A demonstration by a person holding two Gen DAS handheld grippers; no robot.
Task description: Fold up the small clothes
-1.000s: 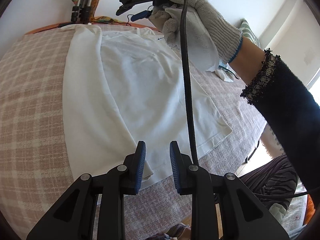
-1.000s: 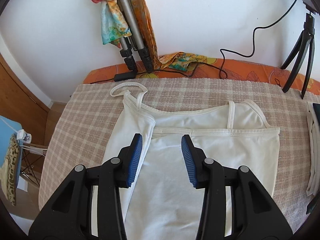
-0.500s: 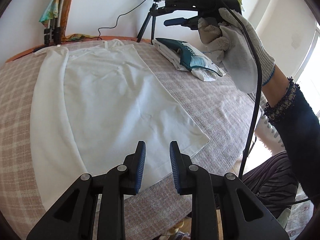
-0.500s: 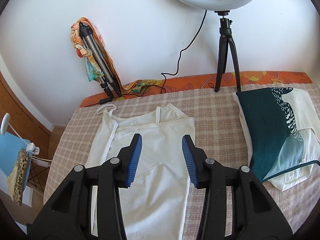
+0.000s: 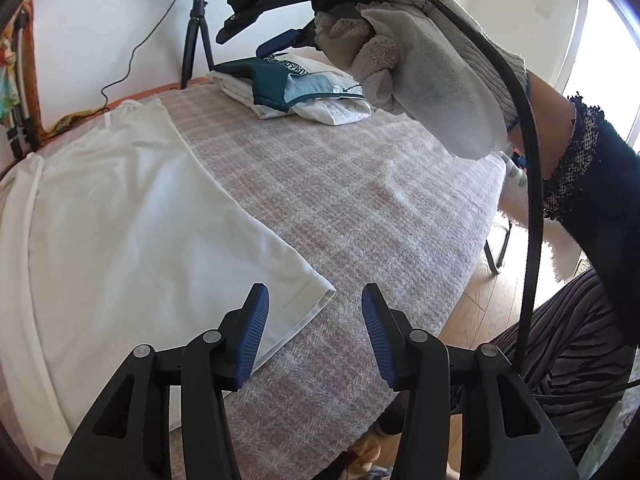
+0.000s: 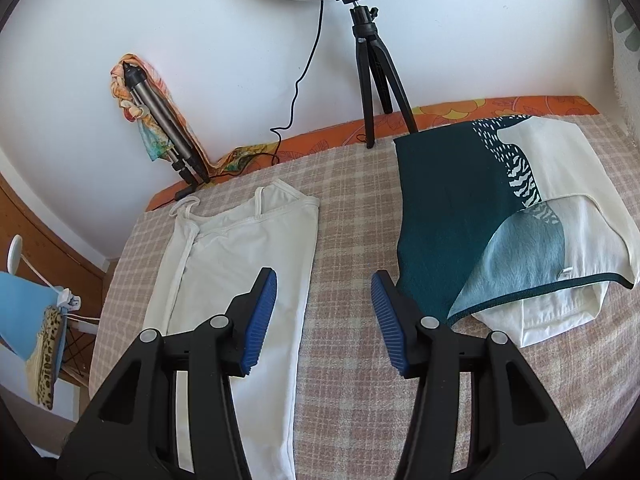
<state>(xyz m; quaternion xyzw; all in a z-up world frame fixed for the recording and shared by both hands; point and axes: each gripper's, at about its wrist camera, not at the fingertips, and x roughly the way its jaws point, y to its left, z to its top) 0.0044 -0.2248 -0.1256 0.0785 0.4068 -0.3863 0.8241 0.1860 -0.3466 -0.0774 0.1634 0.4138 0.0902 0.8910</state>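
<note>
A white strappy top (image 5: 132,208) lies flat on the checked table cover (image 5: 360,184), its left side folded inward; it also shows in the right wrist view (image 6: 240,264). My left gripper (image 5: 315,332) is open and empty, low over the top's near hem corner (image 5: 320,292). My right gripper (image 6: 323,312) is open and empty, held high above the cover between the white top and a folded pile. The right gripper also shows in the left wrist view (image 5: 260,36), in a gloved hand (image 5: 420,60).
A folded pile with a dark green patterned garment (image 6: 480,208) lies at the right. A ring light on a tripod (image 6: 372,60) stands at the back by the wall. A folded tripod with a scarf (image 6: 156,120) leans at the back left. The table edge (image 5: 472,280) drops off at the right.
Both grippers have opened wider. The left gripper has swung right toward the top's hem corner. The right gripper has risen and moved right, off the top, toward the folded pile.
</note>
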